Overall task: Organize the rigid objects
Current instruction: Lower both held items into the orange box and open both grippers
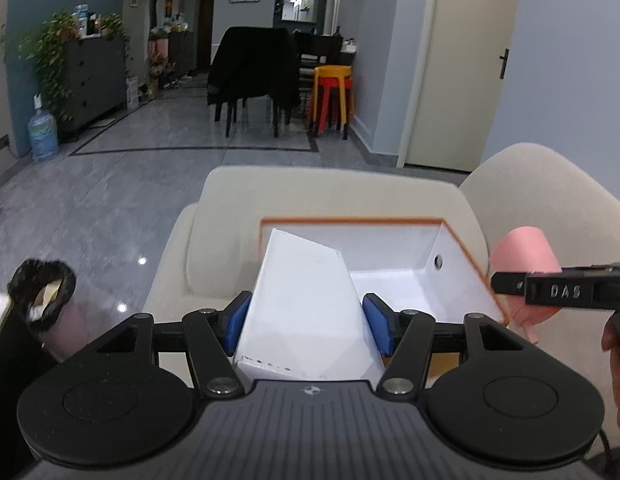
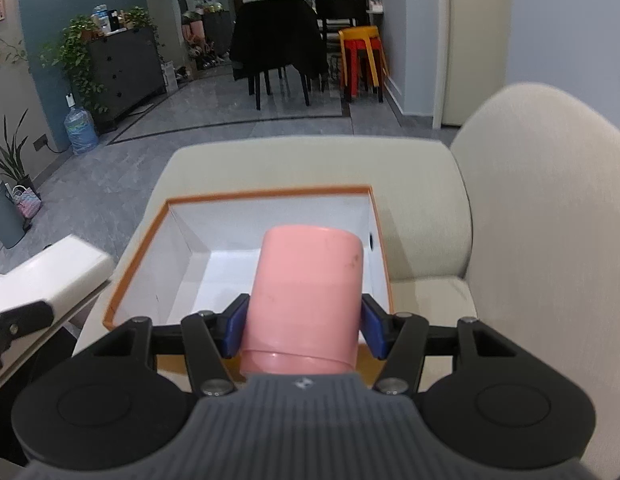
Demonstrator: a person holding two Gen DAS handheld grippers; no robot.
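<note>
While both grippers hang over a cream sofa seat [image 2: 426, 296], each has something pinched between its blue pads. The left gripper [image 1: 306, 326] is clamped on a white rectangular box [image 1: 302, 300], which tilts forward so its far end reaches over the near left part of an open storage box [image 1: 462, 256] with a white interior and an orange rim. That storage box sits on the sofa cushion, and a small round hole shows in its right-hand wall. The right gripper [image 2: 304, 328] is closed around a pink cylindrical cup [image 2: 306, 292], gripping it near its base so the body points away from the camera, over the near middle of the same storage box [image 2: 138, 264]. From the left wrist view, the pink cup [image 1: 524, 250] and the right gripper's black finger appear just beyond the storage box's right rim. From the right wrist view, the white box [image 2: 50, 272] shows at the left edge, beside the storage box's left rim.
</note>
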